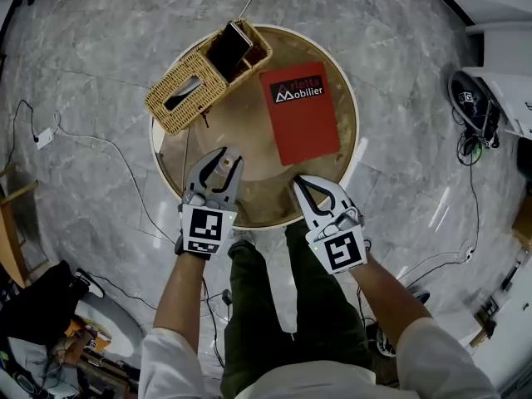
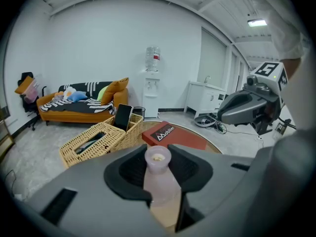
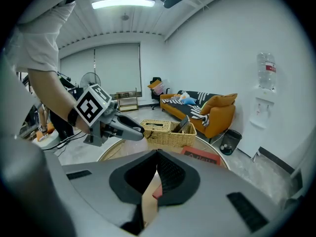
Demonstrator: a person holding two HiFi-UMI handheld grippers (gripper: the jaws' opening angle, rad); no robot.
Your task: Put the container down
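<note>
A small pale pink translucent container (image 2: 159, 177) with an open round mouth stands upright between the jaws of my left gripper (image 2: 158, 154), which is shut on its sides. In the head view, the left gripper (image 1: 226, 160) hovers over the near left part of the round wooden table (image 1: 249, 198), and the container cannot be made out there. My right gripper (image 1: 300, 184) is over the table's near right edge, shut with nothing in it; its fingertips meet in the right gripper view (image 3: 157, 155).
A wicker basket (image 1: 199, 77) sits at the table's far left, with a dark phone (image 1: 230, 46) standing in one compartment. A red book (image 1: 299, 110) lies on the far right. Cables (image 1: 100, 148) trail over the marble floor around the table.
</note>
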